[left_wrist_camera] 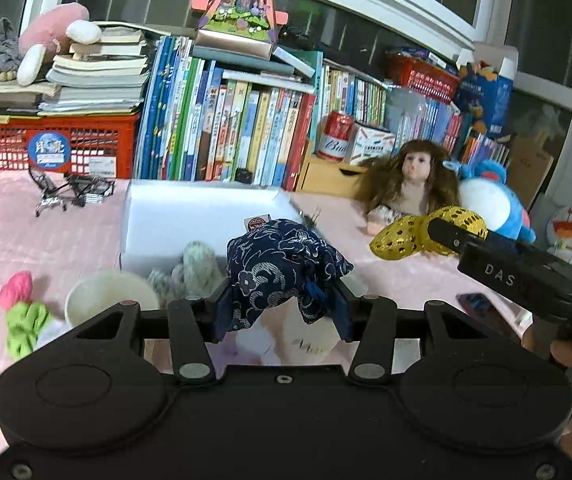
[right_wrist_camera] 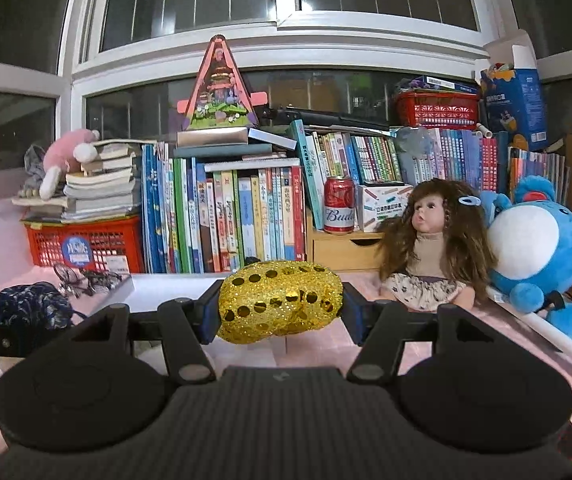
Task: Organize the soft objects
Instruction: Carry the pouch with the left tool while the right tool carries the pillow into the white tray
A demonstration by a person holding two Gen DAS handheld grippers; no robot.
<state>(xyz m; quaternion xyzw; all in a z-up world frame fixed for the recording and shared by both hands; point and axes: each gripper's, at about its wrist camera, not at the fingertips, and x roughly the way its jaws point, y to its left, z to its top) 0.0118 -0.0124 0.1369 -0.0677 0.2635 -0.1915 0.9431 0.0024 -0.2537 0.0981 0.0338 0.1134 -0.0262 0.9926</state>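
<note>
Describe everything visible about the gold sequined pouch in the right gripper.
The gold sequined pouch is a plump, bean-shaped soft bag of glittery gold fabric dotted with round shiny sequins. The right gripper holds it, pads pressed on both ends, long axis running across between them. It hangs clear above the pink tabletop, touching nothing else. The left wrist view shows it pinched at the middle.

Navy brocade pouch [left_wrist_camera: 284,268] with pale dragon pattern, bunched, pinched in left gripper [left_wrist_camera: 284,312] above white box. Gold sequined pouch [right_wrist_camera: 280,300], plump, clamped sideways in right gripper [right_wrist_camera: 282,316].
</note>
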